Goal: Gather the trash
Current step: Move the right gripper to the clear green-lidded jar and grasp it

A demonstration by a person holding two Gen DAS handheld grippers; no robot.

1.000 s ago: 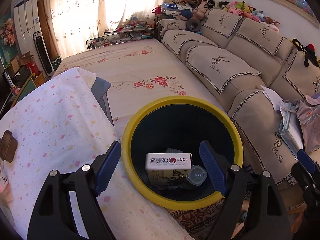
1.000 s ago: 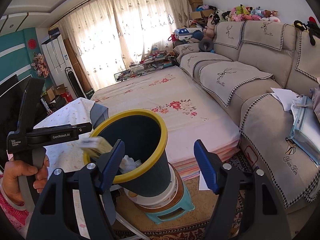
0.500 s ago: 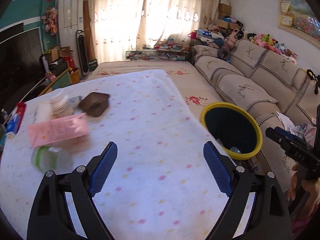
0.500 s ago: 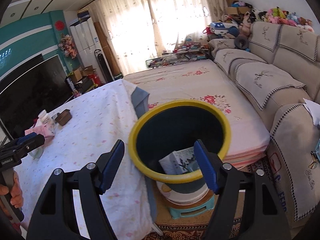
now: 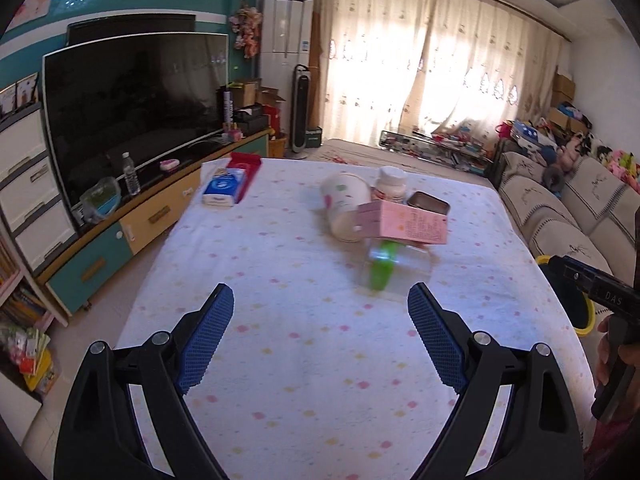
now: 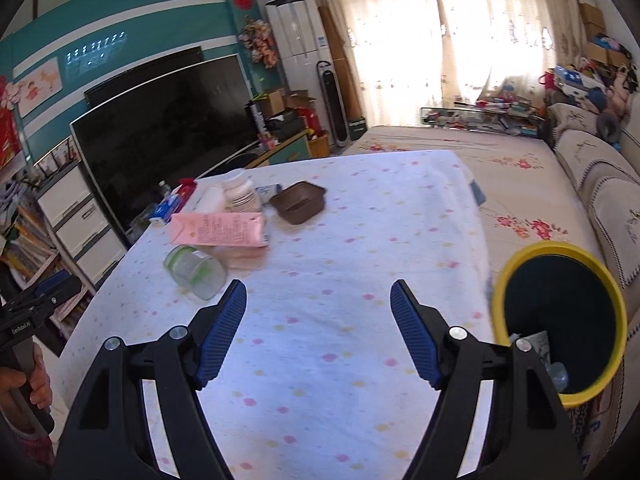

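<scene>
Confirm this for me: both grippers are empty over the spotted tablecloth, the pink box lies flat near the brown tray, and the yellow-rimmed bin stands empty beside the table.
One thing is wrong: the yellow-rimmed bin is not empty. The right wrist view shows trash lying in its bottom. The rest holds: both the left gripper and the right gripper are empty over the spotted tablecloth, and the pink box lies flat near the brown tray.

White tablecloth (image 5: 320, 360) (image 6: 360, 240): scattered pastel dots, pink, yellow, lilac.
Flat rectangular carton (image 5: 404, 226) (image 6: 218, 231): pale pink, fine print.
Clear plastic bottle (image 5: 390, 266) (image 6: 196, 270): bright green label band.
Shallow plastic tray (image 6: 298, 202) (image 5: 428, 202): brown.
Round waste bin (image 6: 560, 320): dark interior, yellow rim.
Gripper pads (image 5: 206, 338) (image 6: 222, 332): ribbed blue on black frames.
Wall behind TV: teal, white stripes.
Floor mat (image 6: 516, 184): cream, red floral print.
</scene>
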